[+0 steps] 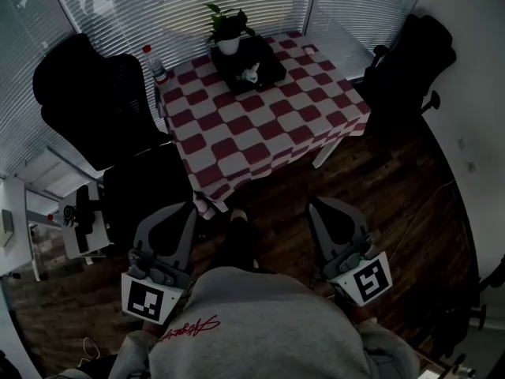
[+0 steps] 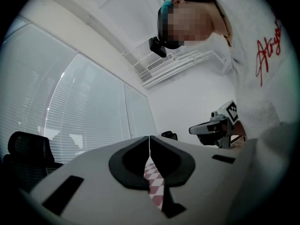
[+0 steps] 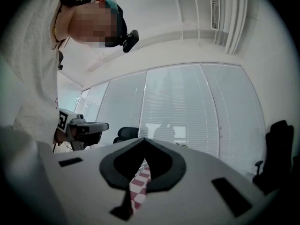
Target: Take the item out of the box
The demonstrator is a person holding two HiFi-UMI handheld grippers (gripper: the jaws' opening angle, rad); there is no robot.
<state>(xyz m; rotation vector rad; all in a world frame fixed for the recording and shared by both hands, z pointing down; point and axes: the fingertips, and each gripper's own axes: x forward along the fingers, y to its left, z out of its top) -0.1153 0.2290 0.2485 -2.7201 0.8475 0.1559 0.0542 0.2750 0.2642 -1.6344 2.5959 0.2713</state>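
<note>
White item (image 1: 251, 74) lies in black box (image 1: 267, 63) at far end of checkered table (image 1: 268, 136); too small to identify. Potted plant (image 1: 227, 28) just beyond box, bottle (image 1: 157, 63) at far left corner. Dark office chairs left and right of table. Left gripper (image 1: 183, 212) and right gripper (image 1: 319, 208) held low near person's body, well apart from table. Both clenched, jaws meeting, nothing between. Judgement: task not started, approach step. Next move calls for closing in on far end, parting one gripper's jaws, reaching down into box over item.
</note>
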